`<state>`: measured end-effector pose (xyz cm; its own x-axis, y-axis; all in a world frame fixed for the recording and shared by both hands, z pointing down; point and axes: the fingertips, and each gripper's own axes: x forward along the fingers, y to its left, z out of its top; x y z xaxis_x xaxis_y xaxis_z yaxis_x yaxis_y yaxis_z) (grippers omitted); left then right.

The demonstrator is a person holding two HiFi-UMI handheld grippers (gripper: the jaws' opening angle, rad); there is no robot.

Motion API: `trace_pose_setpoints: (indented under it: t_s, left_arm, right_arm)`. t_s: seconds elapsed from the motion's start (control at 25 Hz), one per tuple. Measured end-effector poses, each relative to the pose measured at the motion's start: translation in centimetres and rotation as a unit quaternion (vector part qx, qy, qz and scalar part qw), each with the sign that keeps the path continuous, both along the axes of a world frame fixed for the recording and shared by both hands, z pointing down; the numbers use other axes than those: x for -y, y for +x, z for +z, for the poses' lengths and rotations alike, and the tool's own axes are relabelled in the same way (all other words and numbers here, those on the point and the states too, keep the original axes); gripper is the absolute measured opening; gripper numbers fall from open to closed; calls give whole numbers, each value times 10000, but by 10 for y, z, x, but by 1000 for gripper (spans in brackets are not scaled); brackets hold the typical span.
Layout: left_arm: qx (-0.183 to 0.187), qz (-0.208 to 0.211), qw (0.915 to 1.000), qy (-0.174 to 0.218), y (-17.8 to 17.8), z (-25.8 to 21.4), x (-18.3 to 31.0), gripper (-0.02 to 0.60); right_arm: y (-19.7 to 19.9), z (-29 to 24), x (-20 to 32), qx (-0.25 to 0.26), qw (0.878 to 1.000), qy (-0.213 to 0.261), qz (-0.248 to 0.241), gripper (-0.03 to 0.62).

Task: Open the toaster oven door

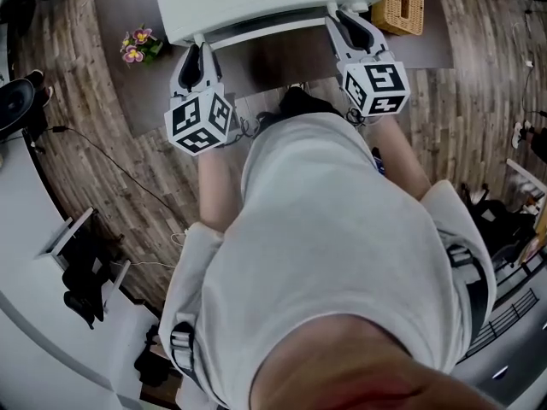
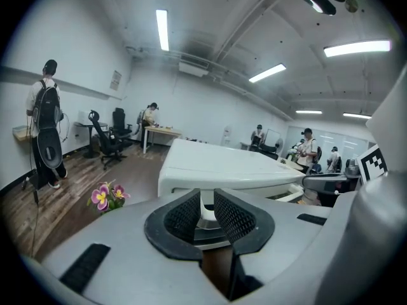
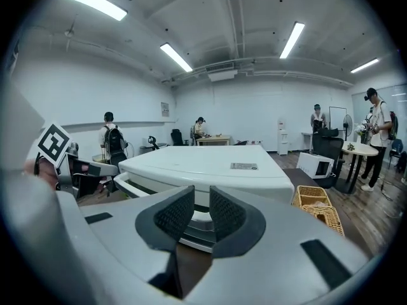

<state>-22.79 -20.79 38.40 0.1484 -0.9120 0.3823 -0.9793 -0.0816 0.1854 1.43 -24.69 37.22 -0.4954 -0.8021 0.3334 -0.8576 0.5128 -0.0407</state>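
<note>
Two grippers clenched on oven door handle [image 1: 265, 29]: left gripper [image 1: 198, 54], right gripper [image 1: 346, 15]; flowers [image 1: 137, 45], wicker basket [image 1: 402, 2] beside.

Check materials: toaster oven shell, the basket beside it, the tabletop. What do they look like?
Toaster oven shell: smooth white with a soft sheen, painted metal or plastic; can't tell which. Basket: tan woven wicker or rattan, weave clearly visible. Tabletop: dark brown, matte, likely laminate or stained wood; no grain resolvable.
</note>
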Motion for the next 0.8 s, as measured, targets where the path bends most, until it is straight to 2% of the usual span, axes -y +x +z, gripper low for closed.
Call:
trace_pose_setpoints:
  t_s: [0.24,0.56,0.8]
  left_arm:
    - [55,-106,9999,-112,-6,1,13,92]
    - [48,19,9996,-273,-1,10,19,131]
    - [46,-14,9993,-371,-2,15,22,134]
  right_arm:
    - [3,4,14,-22,9998,-141,136,75]
    - [10,19,24,-9,9980,-476,409,91]
    - [13,23,26,305,9956,-719,511,103]
